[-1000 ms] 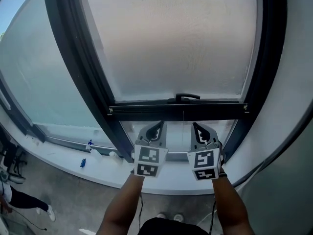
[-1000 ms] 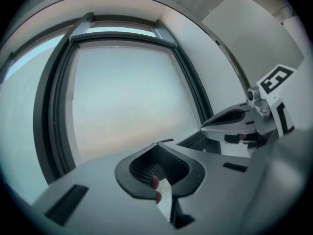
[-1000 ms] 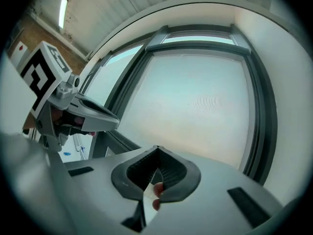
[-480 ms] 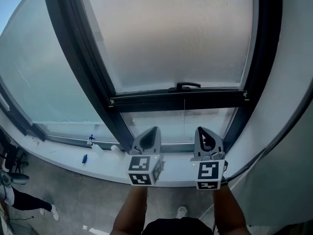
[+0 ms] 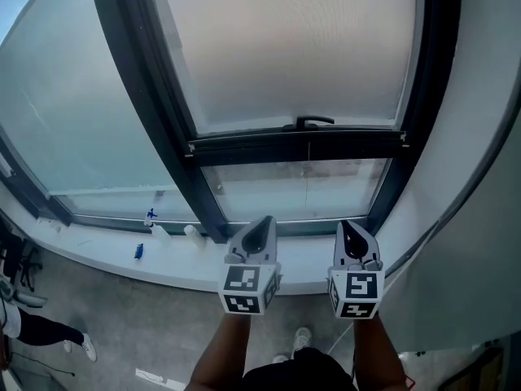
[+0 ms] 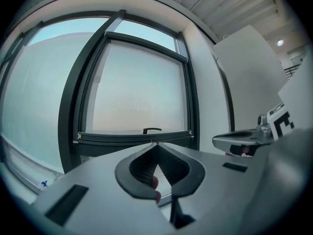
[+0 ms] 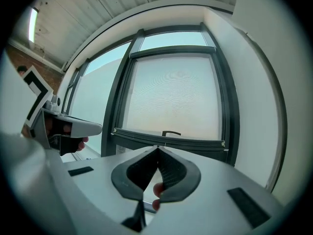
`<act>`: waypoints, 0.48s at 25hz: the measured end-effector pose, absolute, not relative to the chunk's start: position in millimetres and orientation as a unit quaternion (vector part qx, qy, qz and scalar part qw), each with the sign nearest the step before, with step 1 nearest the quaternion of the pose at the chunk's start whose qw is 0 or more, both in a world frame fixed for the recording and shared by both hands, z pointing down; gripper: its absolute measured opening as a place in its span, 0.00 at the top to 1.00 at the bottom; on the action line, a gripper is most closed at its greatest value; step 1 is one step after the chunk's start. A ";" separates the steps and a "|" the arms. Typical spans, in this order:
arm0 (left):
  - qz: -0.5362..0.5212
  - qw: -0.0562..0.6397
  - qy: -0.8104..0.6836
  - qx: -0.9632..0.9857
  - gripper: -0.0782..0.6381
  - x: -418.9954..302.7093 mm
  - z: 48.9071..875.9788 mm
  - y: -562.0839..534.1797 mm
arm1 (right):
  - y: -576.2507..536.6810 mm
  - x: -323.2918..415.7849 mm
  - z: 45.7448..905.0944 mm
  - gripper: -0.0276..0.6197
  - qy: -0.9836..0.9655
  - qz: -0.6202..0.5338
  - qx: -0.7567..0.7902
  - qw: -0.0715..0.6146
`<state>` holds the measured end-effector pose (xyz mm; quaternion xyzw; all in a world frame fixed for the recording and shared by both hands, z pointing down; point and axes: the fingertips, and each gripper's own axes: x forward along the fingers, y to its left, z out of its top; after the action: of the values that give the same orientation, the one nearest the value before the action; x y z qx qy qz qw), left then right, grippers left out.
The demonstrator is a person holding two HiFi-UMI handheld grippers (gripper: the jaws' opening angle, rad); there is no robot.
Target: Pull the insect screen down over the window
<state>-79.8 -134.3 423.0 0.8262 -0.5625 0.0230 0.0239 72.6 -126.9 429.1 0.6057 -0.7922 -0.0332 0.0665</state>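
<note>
Light: we see soft, bright daylight through the window [image 5: 293, 55]
Glare: we note a pale, washed-out glow, no hard shadows
Edges: we find fisheye bending and black vignette in both gripper views

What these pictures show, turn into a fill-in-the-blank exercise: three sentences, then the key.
1. The left gripper and right gripper both have their jaws ____.
2. The screen's bar carries a black ____ at its middle.
3. In the head view, the blue bits on the sill lie to the ____ of both grippers.
Missing words: shut; handle; left.
</note>
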 end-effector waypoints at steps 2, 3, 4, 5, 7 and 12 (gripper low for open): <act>0.032 0.011 -0.566 0.824 0.89 -80.6 425.9 -120.3 | -114.5 67.6 434.0 0.95 -0.798 -0.019 0.599 0.061; 0.035 0.007 -0.568 0.822 0.89 -82.1 426.7 -113.8 | -108.9 64.8 436.1 0.95 -0.800 -0.014 0.596 0.059; 0.036 0.006 -0.570 0.821 0.89 -84.0 427.4 -108.1 | -104.0 62.3 437.6 0.95 -0.802 -0.012 0.595 0.058; 0.036 0.007 -0.571 0.820 0.89 -85.7 428.1 -103.1 | -99.8 60.3 438.6 0.95 -0.802 -0.011 0.594 0.057; 0.034 0.008 -0.570 0.821 0.89 -86.8 430.6 -93.1 | -90.7 58.3 439.5 0.95 -0.803 -0.011 0.593 0.055; 0.039 0.006 -0.562 0.826 0.89 -82.8 434.6 -66.3 | -66.9 56.0 441.4 0.95 -0.805 -0.010 0.591 0.055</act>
<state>-82.8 -66.3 434.6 0.8263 -0.5618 0.0393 0.0059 56.0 -66.9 441.4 0.5906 -0.8050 -0.0103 0.0545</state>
